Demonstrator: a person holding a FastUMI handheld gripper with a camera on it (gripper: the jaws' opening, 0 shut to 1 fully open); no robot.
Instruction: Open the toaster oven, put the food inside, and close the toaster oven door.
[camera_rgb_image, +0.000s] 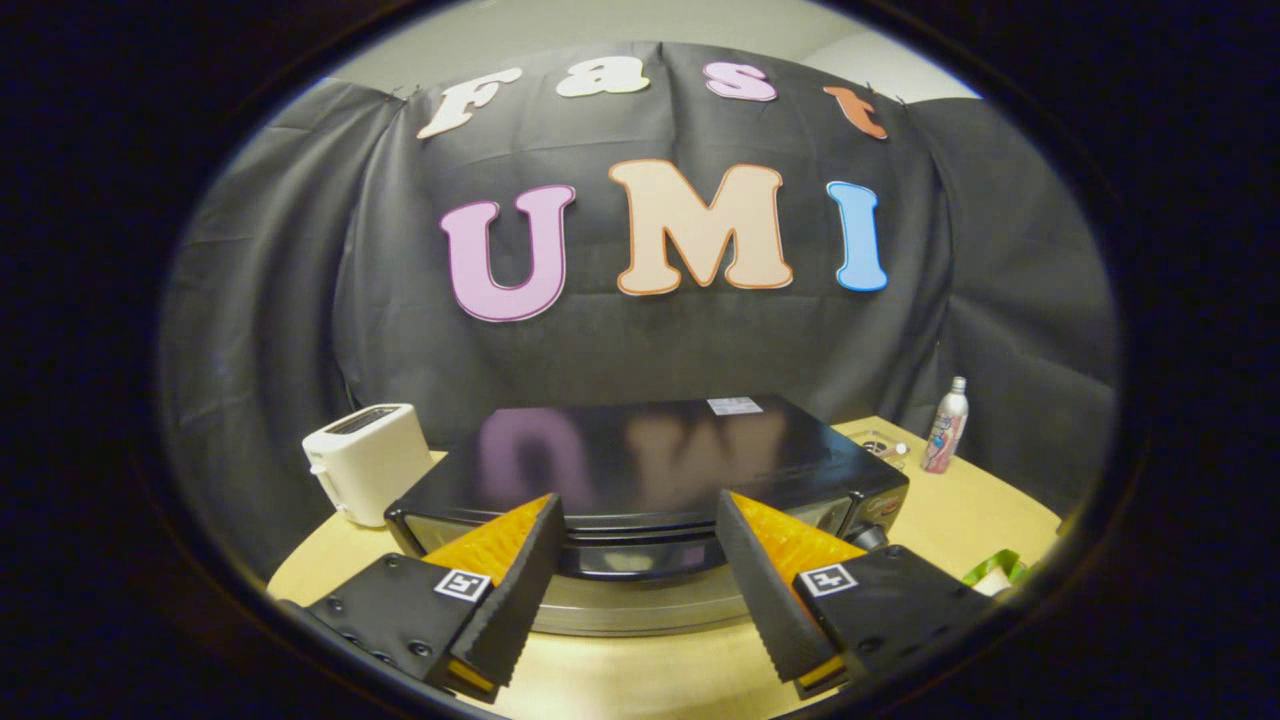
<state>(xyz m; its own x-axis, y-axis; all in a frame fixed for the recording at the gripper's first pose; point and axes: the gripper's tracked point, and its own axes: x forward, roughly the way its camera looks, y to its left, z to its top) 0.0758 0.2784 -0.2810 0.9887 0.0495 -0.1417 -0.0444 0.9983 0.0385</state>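
Note:
A black toaster oven (640, 465) stands on the wooden table (940, 520), seen from above and in front. Its door is closed, with the dark handle bar (640, 555) across the top front. My gripper (640, 515) hovers just in front of the oven at handle height, open, with the handle showing in the wide gap between the two fingers. Neither finger touches the oven. Something green and white (995, 572), perhaps the food's wrapping, lies on the table to the right of the right finger, mostly hidden.
A white slot toaster (368, 460) stands left of the oven. Behind the oven on the right are a small clear container (880, 445) and a tall slim bottle (946, 425). Bare tabletop lies right of the oven and under the fingers.

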